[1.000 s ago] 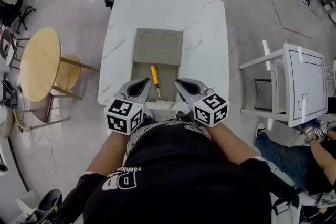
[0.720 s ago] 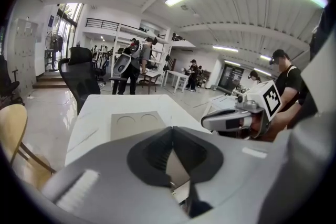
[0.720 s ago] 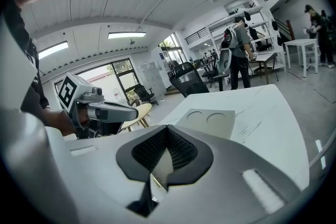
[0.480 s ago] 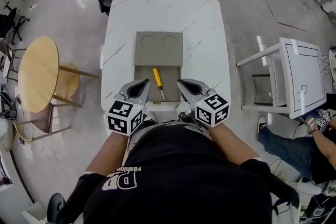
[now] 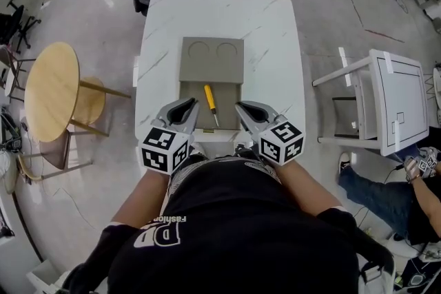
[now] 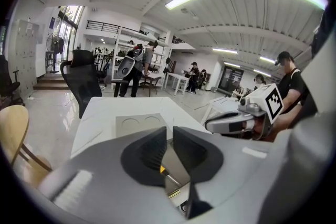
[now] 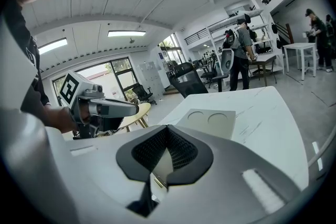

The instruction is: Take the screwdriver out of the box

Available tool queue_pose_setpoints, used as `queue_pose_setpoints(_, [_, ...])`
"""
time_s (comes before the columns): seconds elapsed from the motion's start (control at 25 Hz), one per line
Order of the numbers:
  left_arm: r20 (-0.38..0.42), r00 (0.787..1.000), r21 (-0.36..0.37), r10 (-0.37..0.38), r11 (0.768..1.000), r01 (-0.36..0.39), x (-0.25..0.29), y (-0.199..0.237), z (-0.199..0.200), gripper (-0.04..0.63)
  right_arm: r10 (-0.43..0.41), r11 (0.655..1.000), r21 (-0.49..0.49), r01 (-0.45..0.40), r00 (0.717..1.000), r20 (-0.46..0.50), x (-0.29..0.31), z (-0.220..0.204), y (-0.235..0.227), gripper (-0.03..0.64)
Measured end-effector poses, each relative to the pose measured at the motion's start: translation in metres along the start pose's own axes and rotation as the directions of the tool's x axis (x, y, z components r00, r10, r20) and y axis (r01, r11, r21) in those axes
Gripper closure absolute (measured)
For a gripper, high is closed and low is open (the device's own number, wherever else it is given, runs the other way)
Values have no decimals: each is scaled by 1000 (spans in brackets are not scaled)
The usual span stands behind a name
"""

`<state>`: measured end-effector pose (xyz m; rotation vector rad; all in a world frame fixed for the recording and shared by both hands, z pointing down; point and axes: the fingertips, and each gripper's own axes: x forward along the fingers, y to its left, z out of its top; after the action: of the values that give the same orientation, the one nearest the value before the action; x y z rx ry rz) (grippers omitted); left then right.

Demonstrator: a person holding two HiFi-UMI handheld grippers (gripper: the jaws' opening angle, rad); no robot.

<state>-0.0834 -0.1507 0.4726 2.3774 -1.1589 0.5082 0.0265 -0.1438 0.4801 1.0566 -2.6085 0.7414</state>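
Screwdriver (image 6: 163,170) mostly hidden behind left gripper (image 6: 169,129)

Between the left gripper (image 5: 187,107) and the right gripper (image 5: 242,108), the box (image 5: 227,103) lies uncovered from above. Its flipped lid (image 5: 212,58) lies flat just beyond them. Bare tabletop (image 5: 275,45) spreads outward of each.

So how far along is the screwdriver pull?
Done: box open, lid folded back. In hand: nothing; left gripper barely apart, right gripper shut, both empty at the box's near edge. Left: grasp the screwdriver lying inside and lift it out.
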Motion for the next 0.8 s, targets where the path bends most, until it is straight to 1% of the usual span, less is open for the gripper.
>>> queue_pose_setpoints(0.24, [5,1000,-11,6,1000,-6,-2,-1,-2,534,6,1000,-3,-6,1000,-1,-3,-2,0,615])
queue_pose_setpoints(0.44, [-11,1000,-18,15,1000,-15,0,-4,-8,532,13,1000,-1,-13,1000,-4,-5,-3,-1,615])
queue_pose_setpoints(0.48, [-17,1000,-21,18,1000,-18,1,-4,-9,528,14,1000,-1,-14,1000,-5,-6,-3,-1,615])
queue_pose_setpoints(0.6, [-40,999,-33,31,999,-33,7,-3,-16,477,17,1000,-4,-17,1000,-7,-10,-4,-3,615])
queue_pose_setpoints(0.8, [-108,993,-94,47,994,-57,27,6,-39,477,11,1000,0,-11,1000,-13,-15,-5,-15,615])
